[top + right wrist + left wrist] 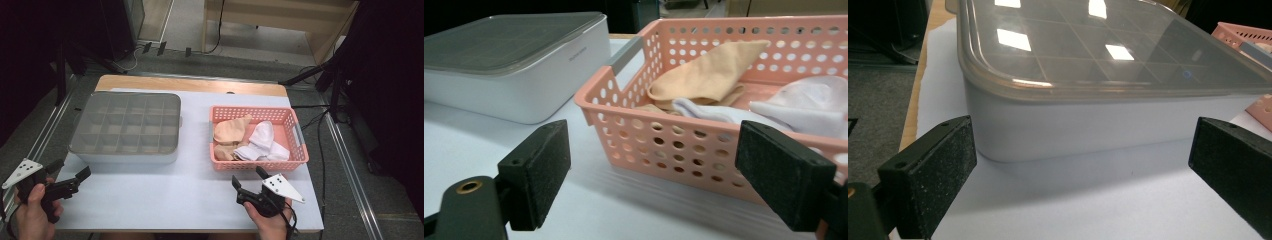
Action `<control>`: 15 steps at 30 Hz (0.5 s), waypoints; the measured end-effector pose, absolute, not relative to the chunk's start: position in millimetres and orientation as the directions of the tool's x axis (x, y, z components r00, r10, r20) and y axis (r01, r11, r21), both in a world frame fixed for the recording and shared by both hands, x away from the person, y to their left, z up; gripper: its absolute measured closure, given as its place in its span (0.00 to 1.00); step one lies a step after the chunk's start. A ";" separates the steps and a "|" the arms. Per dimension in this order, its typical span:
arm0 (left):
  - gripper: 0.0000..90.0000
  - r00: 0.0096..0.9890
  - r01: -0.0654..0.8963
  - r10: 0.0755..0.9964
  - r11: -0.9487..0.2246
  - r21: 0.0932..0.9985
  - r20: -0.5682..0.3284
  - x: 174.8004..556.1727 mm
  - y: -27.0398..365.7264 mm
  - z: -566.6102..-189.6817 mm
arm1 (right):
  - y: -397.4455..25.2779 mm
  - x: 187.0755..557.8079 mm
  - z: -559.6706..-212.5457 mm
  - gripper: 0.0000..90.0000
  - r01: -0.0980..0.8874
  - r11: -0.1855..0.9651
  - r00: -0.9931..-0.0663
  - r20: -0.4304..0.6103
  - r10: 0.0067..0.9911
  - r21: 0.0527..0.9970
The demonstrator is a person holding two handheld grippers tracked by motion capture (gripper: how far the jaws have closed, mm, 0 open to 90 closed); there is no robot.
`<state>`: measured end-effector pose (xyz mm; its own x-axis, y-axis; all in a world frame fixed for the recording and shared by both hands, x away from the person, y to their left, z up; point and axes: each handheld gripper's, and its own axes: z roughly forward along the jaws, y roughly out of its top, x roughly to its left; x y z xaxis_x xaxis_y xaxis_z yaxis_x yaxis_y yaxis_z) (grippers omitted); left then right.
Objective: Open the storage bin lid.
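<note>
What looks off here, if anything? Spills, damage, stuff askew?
Nothing stands out. The lidded divider box sits square on the white mat, lid seated flat. The pink basket is upright, with the tan socks and white socks loosely piled inside it. Left claw and right claw are open and holding nothing.

A shallow white storage box (125, 157) sits flat on the white sheet to the left of the pink basket (220, 162), well apart from it. Its clear, greyish lid (127, 122) is shut on top, and a grid of square compartments shows through it.

The pink basket is rectangular, with perforated walls and a grey handle at each end. Inside it, a tan sock (231, 131) lies crumpled toward the end nearer the box, and white socks (262, 142) are bunched beside it, touching it.
</note>
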<state>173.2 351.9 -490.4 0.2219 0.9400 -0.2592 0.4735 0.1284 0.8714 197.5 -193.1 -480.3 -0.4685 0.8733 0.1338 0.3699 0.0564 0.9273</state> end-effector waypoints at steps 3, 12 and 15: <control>0.00 0.224 0.468 0.941 0.127 0.874 -0.256 175.5 351.6 -485.6 | -183.6 198.4 -478.1 0.17 0.349 0.071 -0.474 0.110 0.874 0.934; 0.00 0.213 0.470 0.939 0.144 0.871 -0.270 185.3 356.7 -468.4 | -158.0 207.7 -467.0 0.17 0.348 0.053 -0.473 0.127 0.872 0.936; 0.00 0.211 0.469 0.943 0.135 0.873 -0.259 186.8 357.0 -466.4 | -152.8 210.1 -465.4 0.17 0.351 0.055 -0.472 0.126 0.873 0.935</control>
<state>186.8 357.0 -466.4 0.2106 0.9426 -0.2592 0.4691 0.1352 0.8728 210.1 -152.8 -465.4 -0.4716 0.8728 0.1257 0.3510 0.0551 0.9347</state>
